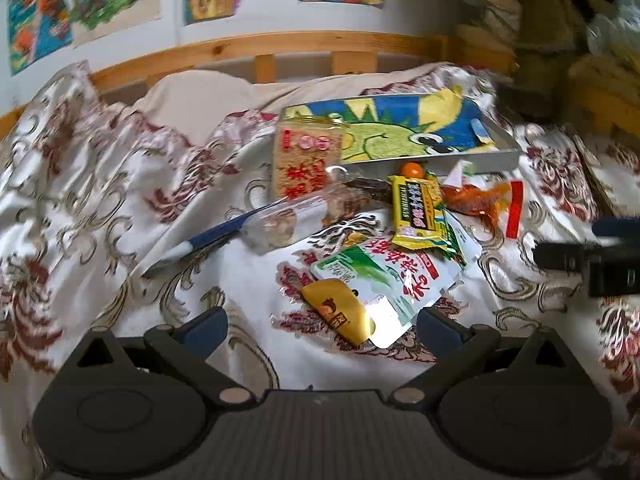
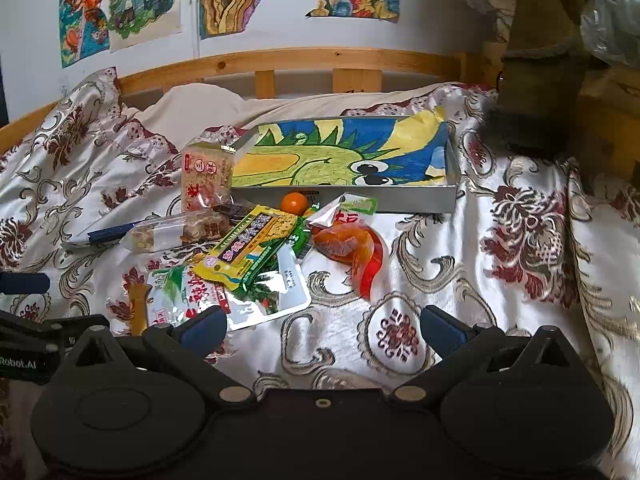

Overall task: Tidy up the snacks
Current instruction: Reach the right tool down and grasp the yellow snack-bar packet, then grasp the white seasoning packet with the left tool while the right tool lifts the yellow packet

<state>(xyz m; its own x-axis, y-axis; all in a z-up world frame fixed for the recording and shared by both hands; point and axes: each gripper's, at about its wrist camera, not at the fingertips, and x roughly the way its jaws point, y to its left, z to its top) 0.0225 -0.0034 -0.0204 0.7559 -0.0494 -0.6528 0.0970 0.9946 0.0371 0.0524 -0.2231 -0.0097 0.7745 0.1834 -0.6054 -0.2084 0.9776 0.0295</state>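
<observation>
A bed (image 2: 460, 264) is covered by a white floral cloth. On it a shallow tray (image 2: 400, 200), snack packets (image 2: 248, 248), a small orange (image 2: 295, 203) and a blue pen (image 2: 112, 234) are laid.

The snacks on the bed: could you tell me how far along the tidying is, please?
Nothing looks done: the tray holds only its drawing. Nothing is in hand; the left gripper and right gripper are both open. Left: the yellow packet, orange pouch, small orange and the rest.
</observation>
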